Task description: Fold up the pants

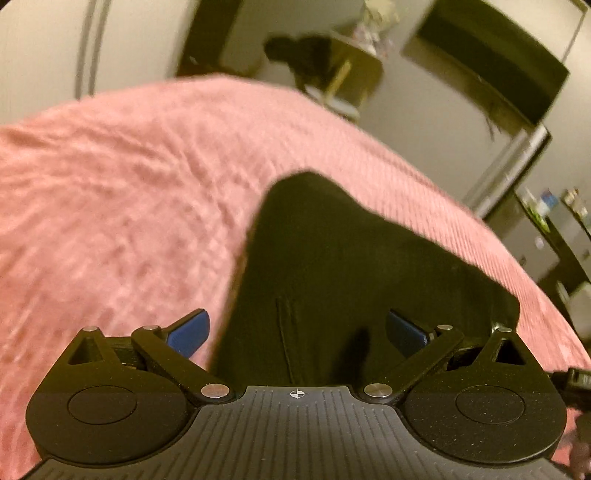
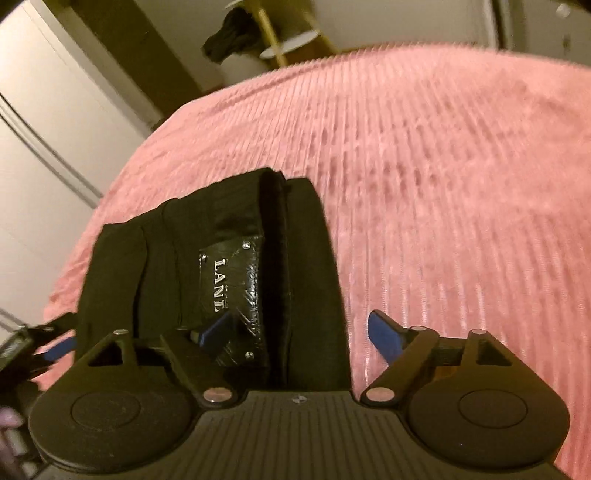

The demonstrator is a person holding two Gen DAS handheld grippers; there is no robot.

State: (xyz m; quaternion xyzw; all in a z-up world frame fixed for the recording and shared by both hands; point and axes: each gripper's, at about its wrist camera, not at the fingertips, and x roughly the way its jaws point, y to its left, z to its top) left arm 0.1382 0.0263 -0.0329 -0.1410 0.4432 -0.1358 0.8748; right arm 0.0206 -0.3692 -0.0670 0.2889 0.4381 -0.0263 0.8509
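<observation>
- The left tongs (image 1: 297, 334) are spread wide over the near end of the black pants (image 1: 332, 266). The blue pads (image 1: 190, 330) are not pinching anything.
- The right tongs (image 2: 301, 332) are spread wide too. The folded edge of the pants (image 2: 236, 254) lies between the blue pads (image 2: 384, 334), but the pads do not press on it.
- One pad of the right tongs sits over a shiny black patch (image 2: 234, 284) on the pants. The patch has silver letters on it.
- At the left edge of the right wrist view, just beside the pants, a bit of the other tongs (image 2: 55, 349) shows.
- The pants lie folded in a dark pile on the pink blanket (image 2: 443, 184) of the bed. The blanket has thin ridges and goes all around the pants.
- Past the far side of the pants and the bed stands a small yellow stand (image 2: 273, 33) with a dark cloth (image 2: 231, 35) hanging on it.
- Behind that are a pale wall and white doors (image 2: 44, 122). It is all blurry there.
</observation>
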